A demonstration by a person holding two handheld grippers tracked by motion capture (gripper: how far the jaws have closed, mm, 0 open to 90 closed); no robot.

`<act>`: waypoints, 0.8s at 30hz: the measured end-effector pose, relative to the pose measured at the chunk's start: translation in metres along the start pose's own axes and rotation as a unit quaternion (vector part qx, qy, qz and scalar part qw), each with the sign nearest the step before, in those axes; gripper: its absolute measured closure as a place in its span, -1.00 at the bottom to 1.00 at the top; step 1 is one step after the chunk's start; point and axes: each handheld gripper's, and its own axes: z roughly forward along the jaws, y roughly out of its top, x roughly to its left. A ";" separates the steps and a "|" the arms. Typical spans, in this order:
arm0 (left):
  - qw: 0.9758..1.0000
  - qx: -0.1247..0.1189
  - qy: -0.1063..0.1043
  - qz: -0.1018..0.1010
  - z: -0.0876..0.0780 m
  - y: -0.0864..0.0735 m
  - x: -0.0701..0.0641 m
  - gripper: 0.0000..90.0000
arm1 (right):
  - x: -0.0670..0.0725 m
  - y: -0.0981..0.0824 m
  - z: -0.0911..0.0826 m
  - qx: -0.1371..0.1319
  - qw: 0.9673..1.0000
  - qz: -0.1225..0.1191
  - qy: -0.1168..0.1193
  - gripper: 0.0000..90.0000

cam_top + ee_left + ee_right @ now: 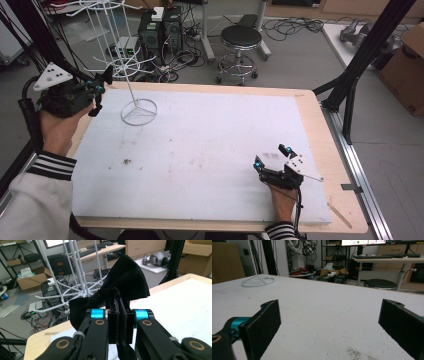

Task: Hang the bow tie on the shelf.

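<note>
Left claw (119, 315) is pinching a small piece of black cloth (125, 280), jaws pressed together on a bunched fold; part of the fabric stands up past the tips, a little hangs below. In the high view the left claw (98, 90) is held off the far-left corner of the table (320, 130), right beside the white wire hanging rack (116, 45). The rack's ring base (139, 112) sits on the white foam sheet (200, 150) just right of the claw.

Right claw (272, 156) rests near the near-right corner of the sheet, jaws spread wide, nothing between them; in the right gripper view it looks across bare foam toward the ring base (258, 281).

My read: the step is hanging the cloth on one of the rack's lower wire arms (52, 298).

How I'd do it:
- Pick one arm and approach from its free tip, not through the cluster of wires.
- Carry the loose fabric over the wire so cloth falls on both sides before letting go.
- Grip is on a fold, so let go slowly; cloth may cling to the pads.
- The rack looks light with a thin stem. Any side push could tip it. The idle right claw could steady the base.
- Can't tell from these views whether the cloth already touches a wire.
</note>
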 end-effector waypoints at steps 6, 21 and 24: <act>1.000 0.005 0.008 0.001 0.012 0.006 0.010 0.92 | 0.000 0.000 0.000 0.002 1.000 0.003 -0.001 -0.93; 1.000 0.018 0.005 0.001 0.039 0.002 0.017 0.92 | 0.000 0.000 0.000 0.001 1.000 0.003 -0.002 -0.93; 1.000 0.021 0.003 0.001 0.043 0.001 0.016 0.92 | 0.001 0.000 0.000 0.002 1.000 0.004 -0.003 -0.93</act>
